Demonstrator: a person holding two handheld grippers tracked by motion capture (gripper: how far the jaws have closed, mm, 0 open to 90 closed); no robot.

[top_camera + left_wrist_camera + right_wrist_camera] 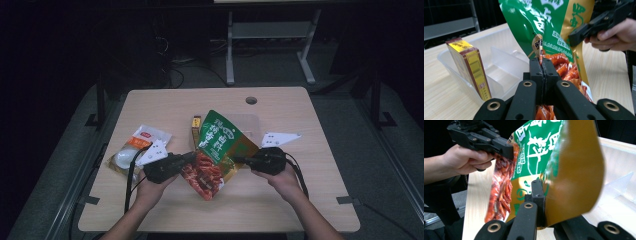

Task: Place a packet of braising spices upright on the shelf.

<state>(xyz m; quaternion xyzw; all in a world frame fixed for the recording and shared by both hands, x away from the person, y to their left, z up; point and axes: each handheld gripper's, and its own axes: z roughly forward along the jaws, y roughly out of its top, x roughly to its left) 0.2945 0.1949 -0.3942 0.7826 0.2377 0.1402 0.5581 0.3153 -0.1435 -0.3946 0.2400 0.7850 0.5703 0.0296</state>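
A green and gold snack bag (218, 145) with a red food picture hangs tilted over the middle of the table, stretched between both grippers. My left gripper (192, 157) is shut on the bag's left edge; in the left gripper view its jaws (541, 62) pinch the bag (541, 22) at a crease. My right gripper (237, 160) is shut on the opposite gold edge. In the right gripper view its jaws (541, 187) clamp the bag (574, 170), with the left gripper (507, 151) beyond. The left gripper view also takes in the right gripper (574, 37).
Behind the bag lies a clear plastic tray (252, 122) with a divider (506, 57). A yellow and brown box (470, 65) stands upright at its end. A white and orange packet (135, 150) lies at the table's left. A cable hole (251, 100) sits near the far edge.
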